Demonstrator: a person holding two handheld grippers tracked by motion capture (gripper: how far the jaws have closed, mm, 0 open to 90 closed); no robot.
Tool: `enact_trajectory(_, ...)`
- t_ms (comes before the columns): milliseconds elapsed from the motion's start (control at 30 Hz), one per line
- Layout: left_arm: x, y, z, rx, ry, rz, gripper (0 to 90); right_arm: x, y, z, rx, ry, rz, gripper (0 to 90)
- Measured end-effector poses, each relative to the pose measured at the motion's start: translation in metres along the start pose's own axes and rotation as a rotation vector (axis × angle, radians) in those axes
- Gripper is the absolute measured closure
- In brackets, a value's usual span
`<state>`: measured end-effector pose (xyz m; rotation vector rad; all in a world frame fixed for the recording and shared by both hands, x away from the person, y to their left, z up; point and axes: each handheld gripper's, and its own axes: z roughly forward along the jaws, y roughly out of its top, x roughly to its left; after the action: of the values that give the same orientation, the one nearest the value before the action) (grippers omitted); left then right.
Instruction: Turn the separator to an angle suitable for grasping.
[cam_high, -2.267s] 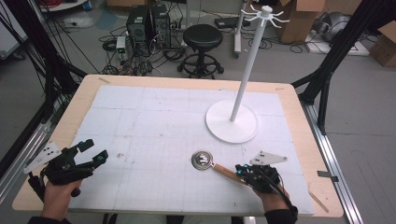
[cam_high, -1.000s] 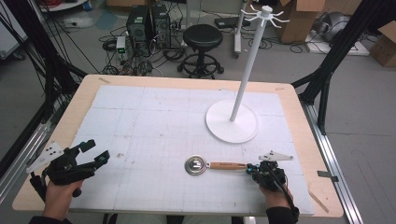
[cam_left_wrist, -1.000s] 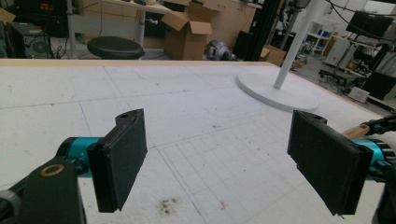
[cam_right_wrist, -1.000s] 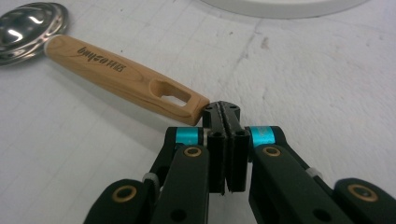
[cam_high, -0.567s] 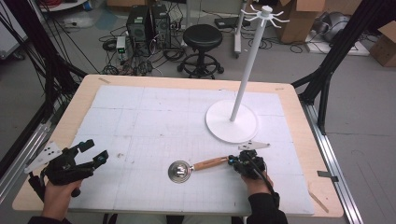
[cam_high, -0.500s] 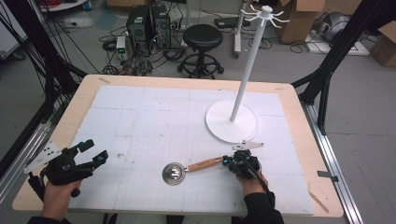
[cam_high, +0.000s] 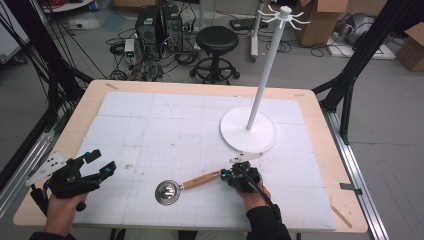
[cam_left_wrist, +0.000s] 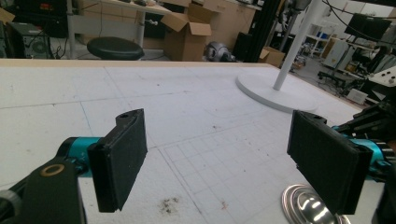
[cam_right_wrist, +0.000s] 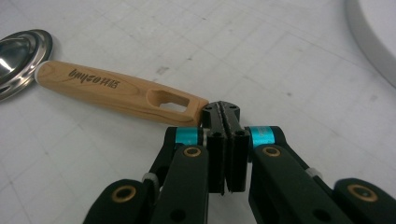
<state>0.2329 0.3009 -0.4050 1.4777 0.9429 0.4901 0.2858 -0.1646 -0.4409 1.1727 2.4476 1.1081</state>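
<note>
A grey floor (cam_high: 390, 125) lay beyond the wooden table (cam_high: 320, 120). At the far side stood a black round stool (cam_high: 216, 42) and two computer towers (cam_high: 159, 22) among tangled cables. Cardboard boxes (cam_high: 325, 20) sat far right. Black frame struts (cam_high: 365, 55) rose on both sides.
</note>
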Motion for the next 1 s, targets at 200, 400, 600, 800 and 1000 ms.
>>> enact_trajectory(200, 0.001, 0.000, -0.001, -0.001, 0.000, 0.002, 20.3, 0.017, 0.007, 0.013, -0.010, 0.053, -0.022, 89.1)
enact_trajectory(400, -0.001, 0.000, 0.000, -0.003, -0.007, 0.002, 20.4, 0.022, 0.009, 0.008, -0.037, 0.063, -0.026, 89.0)
enact_trajectory(600, -0.005, 0.000, 0.002, 0.005, -0.024, 0.012, 20.4, -0.005, 0.001, -0.032, -0.133, -0.004, 0.046, 75.0)
enact_trajectory(800, -0.005, 0.002, 0.002, -0.017, -0.017, -0.006, 19.7, -0.034, -0.023, -0.084, -0.261, -0.141, 0.153, 38.0)
enact_trajectory(1000, -0.012, 0.002, 0.005, -0.010, -0.061, 0.005, 19.7, -0.045, -0.048, -0.125, -0.351, -0.248, 0.135, 18.5)
